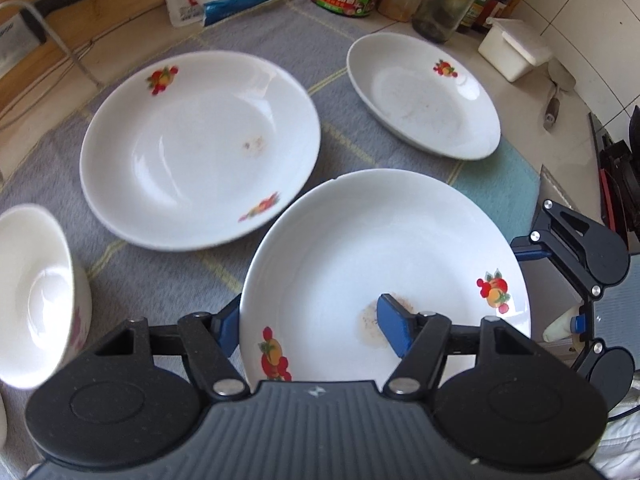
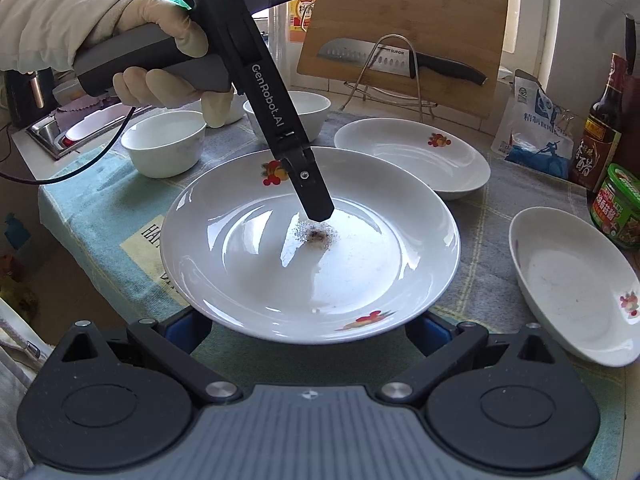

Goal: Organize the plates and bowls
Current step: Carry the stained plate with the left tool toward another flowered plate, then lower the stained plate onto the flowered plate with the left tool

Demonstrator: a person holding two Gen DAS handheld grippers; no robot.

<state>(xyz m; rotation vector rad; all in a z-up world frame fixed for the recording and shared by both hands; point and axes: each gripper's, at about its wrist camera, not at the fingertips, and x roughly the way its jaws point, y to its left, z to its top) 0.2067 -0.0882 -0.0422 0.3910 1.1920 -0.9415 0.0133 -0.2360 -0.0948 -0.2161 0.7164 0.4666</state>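
The left gripper (image 1: 312,324) grips the rim of a large white plate (image 1: 384,264) with fruit decals, one blue finger (image 1: 394,328) lying on the inside surface beside a brownish stain, the other under the rim on the outside; the plate is tilted up toward the camera. In the right wrist view the same plate (image 2: 310,248) sits raised above the grey checked cloth (image 2: 480,248), with the black body of the left gripper reaching down into it from a gloved hand (image 2: 160,60). The right gripper (image 2: 308,330) has its blue fingers spread wide, one on each side just below the plate's near rim (whether they touch it I cannot tell). A second round plate (image 1: 200,148) lies flat on the cloth to the left, and an oval dish (image 1: 424,96) lies farther back on the right. A white bowl (image 1: 40,300) stands at the left edge; two more bowls (image 2: 164,142) stand behind the raised plate. A cutting board (image 2: 404,40) with a knife (image 2: 400,60) leans at the back.
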